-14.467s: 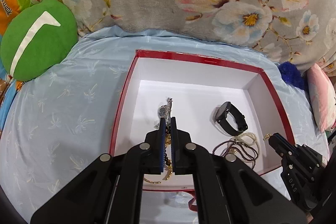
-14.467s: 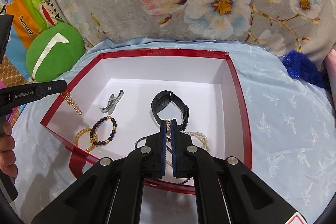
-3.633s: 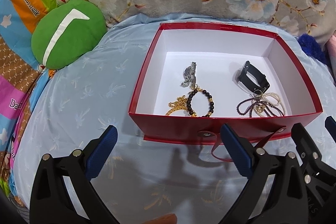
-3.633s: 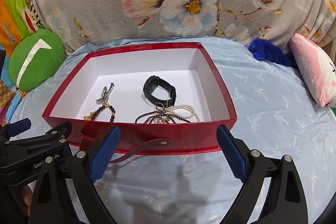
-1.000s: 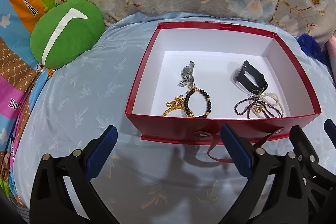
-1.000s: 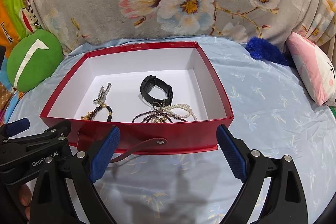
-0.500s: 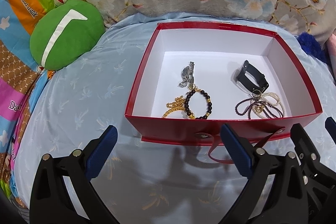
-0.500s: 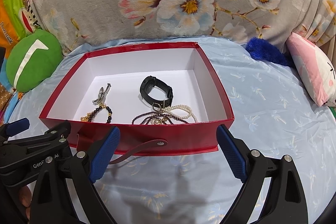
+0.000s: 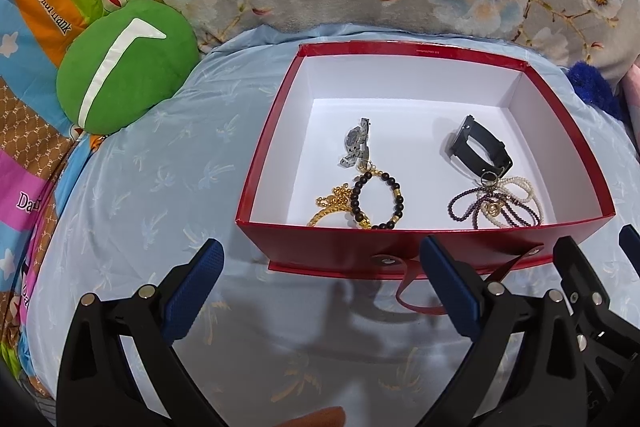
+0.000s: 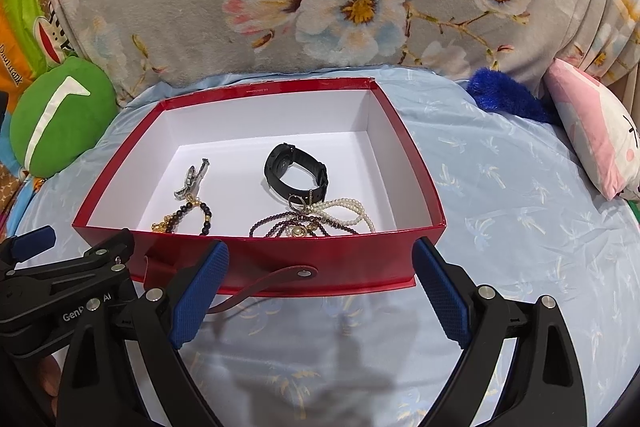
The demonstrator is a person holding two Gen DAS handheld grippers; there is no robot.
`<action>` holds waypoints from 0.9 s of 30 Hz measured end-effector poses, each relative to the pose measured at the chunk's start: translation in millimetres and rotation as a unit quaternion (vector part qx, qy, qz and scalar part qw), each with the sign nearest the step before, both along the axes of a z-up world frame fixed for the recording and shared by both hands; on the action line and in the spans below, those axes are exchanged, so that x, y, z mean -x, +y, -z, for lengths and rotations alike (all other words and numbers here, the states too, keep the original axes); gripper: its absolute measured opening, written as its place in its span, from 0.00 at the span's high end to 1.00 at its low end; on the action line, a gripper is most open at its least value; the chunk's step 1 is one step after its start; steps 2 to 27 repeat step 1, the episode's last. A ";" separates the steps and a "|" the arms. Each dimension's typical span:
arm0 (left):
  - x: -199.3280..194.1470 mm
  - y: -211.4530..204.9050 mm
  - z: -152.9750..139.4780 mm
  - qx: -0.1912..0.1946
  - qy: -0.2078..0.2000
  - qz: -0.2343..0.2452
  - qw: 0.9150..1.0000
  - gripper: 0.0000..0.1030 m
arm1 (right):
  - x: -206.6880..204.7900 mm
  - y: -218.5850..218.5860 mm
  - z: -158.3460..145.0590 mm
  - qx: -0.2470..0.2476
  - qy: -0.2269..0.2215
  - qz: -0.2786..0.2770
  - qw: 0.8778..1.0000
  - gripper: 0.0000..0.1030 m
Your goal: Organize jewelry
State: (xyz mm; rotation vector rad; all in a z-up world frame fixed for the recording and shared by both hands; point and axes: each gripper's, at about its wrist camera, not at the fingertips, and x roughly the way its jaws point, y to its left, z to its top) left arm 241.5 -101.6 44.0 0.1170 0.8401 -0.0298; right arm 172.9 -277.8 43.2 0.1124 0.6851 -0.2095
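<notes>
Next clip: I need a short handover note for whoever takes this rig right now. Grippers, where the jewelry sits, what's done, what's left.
Left gripper: open, empty, in front of the red box.
Right gripper: open, empty, also at the box front.
In the box: silver watch, black bead bracelet and gold chain on the left; black watch with pearl and purple strands on the right.
Done: all visible jewelry is boxed.
Left: possibly untangling the strands; nothing visible outside.
</notes>
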 end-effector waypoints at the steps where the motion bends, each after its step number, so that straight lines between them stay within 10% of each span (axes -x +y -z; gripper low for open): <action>1: 0.4 -0.1 -0.1 0.000 -0.001 0.000 1.000 0.07 | 0.3 -0.9 0.1 -0.001 0.000 0.000 1.000 0.12; 27: 0.4 -0.1 -0.1 0.000 -0.001 0.000 1.000 0.07 | 0.3 -0.9 0.1 -0.001 0.000 0.000 1.000 0.12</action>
